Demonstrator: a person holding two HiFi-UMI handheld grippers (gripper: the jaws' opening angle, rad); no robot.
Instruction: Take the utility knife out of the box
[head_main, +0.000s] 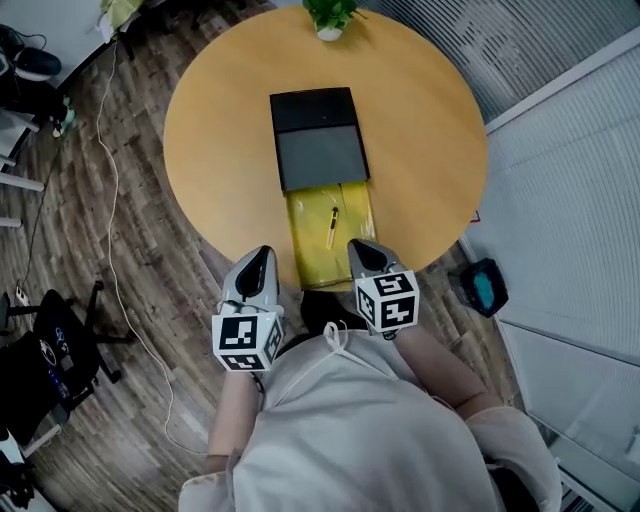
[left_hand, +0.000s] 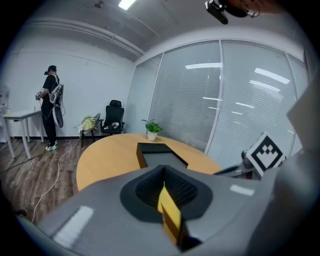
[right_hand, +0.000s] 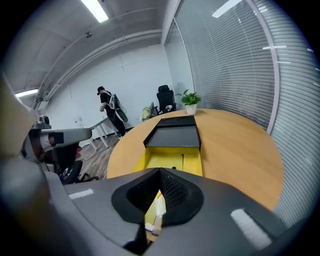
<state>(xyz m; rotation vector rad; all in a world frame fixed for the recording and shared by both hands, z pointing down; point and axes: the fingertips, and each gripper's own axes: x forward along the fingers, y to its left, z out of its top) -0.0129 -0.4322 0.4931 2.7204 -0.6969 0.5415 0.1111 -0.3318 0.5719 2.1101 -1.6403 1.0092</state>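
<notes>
A black box (head_main: 318, 140) lies on the round wooden table (head_main: 220, 130). Its yellow inner tray (head_main: 308, 245) is slid out toward me. The utility knife (head_main: 332, 227), yellow and black, lies in that tray, right of its middle. My left gripper (head_main: 258, 256) hovers at the table's near edge, left of the tray, with its jaws together and nothing held. My right gripper (head_main: 362, 246) hangs over the tray's near right corner, shut and empty. The right gripper view looks along the shut jaws (right_hand: 159, 192) at the tray (right_hand: 160, 160) and box (right_hand: 175, 135). The left gripper view (left_hand: 162, 187) shows the box (left_hand: 157, 152) farther off.
A small potted plant (head_main: 328, 15) stands at the table's far edge. A black office chair (head_main: 50, 350) and a white cable (head_main: 110, 200) are on the wood floor at the left. A dark and teal object (head_main: 482, 285) sits on the floor at the right. A person (left_hand: 51, 107) stands far off.
</notes>
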